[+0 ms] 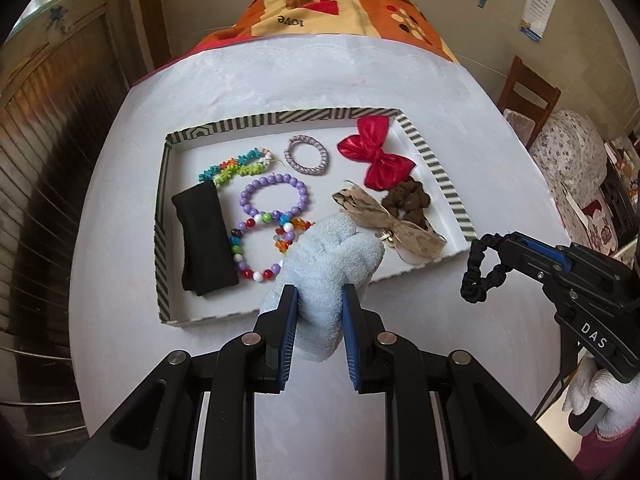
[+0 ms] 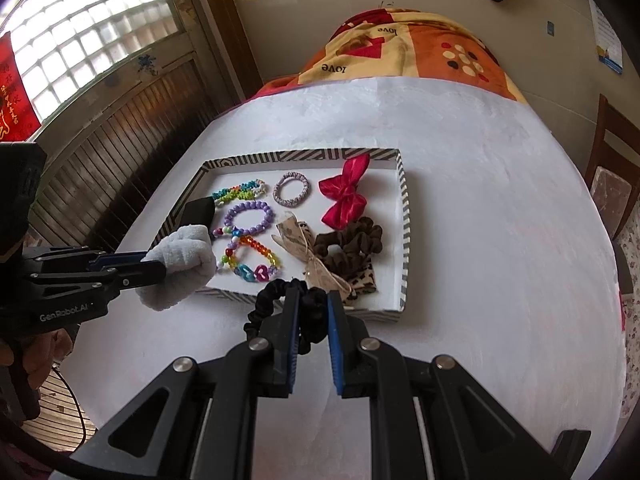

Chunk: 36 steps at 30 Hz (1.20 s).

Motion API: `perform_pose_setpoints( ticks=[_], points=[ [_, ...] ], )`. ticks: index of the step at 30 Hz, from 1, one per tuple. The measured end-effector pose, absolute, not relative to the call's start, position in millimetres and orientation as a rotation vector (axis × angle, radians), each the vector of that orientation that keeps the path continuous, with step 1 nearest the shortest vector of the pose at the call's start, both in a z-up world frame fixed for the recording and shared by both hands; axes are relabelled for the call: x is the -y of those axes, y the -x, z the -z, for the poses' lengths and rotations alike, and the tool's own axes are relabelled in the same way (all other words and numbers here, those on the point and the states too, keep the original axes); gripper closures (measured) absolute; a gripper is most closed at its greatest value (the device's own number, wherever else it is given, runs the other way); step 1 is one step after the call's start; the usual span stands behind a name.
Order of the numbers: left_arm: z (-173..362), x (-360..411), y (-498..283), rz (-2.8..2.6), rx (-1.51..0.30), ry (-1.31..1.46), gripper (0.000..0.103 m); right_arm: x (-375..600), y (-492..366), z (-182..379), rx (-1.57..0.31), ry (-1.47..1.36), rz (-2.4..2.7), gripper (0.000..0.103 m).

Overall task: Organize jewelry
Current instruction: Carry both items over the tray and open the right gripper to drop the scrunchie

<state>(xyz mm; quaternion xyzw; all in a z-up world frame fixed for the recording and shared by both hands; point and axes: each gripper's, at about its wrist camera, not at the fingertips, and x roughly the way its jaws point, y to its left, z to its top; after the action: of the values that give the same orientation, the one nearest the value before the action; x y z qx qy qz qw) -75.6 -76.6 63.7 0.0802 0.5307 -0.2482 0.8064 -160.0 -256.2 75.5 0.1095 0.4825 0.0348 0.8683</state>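
Note:
A striped-rim tray [image 1: 436, 160] [image 2: 403, 236] on the white table holds bead bracelets [image 1: 274, 196] [image 2: 248, 216], a red bow [image 1: 376, 152] [image 2: 344, 196], a brown scrunchie [image 1: 408, 200] [image 2: 348, 244], a beige bow [image 1: 384, 220] [image 2: 304, 252], a braided ring [image 1: 307, 155] [image 2: 291, 190] and a black band [image 1: 204, 240]. My left gripper [image 1: 320, 294] [image 2: 154, 266] is shut on a light-blue fluffy scrunchie [image 1: 328, 256] [image 2: 180, 268] over the tray's near edge. My right gripper [image 2: 314, 300] [image 1: 500, 248] is shut on a black scrunchie [image 2: 280, 304] [image 1: 480, 272] just outside the tray's near right corner.
The white table cover [image 1: 320, 80] surrounds the tray. A patterned blanket [image 1: 340, 0] lies at the far end. A wooden chair [image 1: 528, 96] stands at the right and a wooden door [image 2: 120, 120] at the left.

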Motion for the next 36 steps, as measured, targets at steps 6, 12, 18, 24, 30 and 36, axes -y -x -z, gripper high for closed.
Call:
perform_pose_setpoints(
  ticks=[6, 12, 18, 24, 30, 36],
  points=[
    [-60.8, 76.3, 43.8, 0.487, -1.153, -0.131, 0.102, 255.0, 127.0, -72.0, -1.016, -0.212, -0.098, 0.089],
    [-49.9, 80.4, 7.7, 0.426, -1.176, -0.095, 0.102, 257.8, 79.7, -60.6, -1.038, -0.209, -0.138, 0.089],
    [-25.6, 87.0, -19.9, 0.355, -1.222, -0.067, 0.102, 252.1, 24.7, -26.0, -1.108, -0.194, -0.182, 0.089],
    [-6.6, 93.6, -33.4, 0.307, -1.246, -0.079, 0.102, 245.3, -14.7, 18.0, -1.181, -0.193, -0.212, 0.089],
    [-2.5, 97.9, -34.0, 0.3, -1.231, -0.101, 0.1, 248.2, -26.0, 38.4, -1.206, -0.191, -0.194, 0.08],
    [-3.1, 95.6, -31.5, 0.294, -1.231, -0.109, 0.099, 260.6, -11.3, 19.3, -1.15, -0.259, -0.171, 0.067]
  ],
)
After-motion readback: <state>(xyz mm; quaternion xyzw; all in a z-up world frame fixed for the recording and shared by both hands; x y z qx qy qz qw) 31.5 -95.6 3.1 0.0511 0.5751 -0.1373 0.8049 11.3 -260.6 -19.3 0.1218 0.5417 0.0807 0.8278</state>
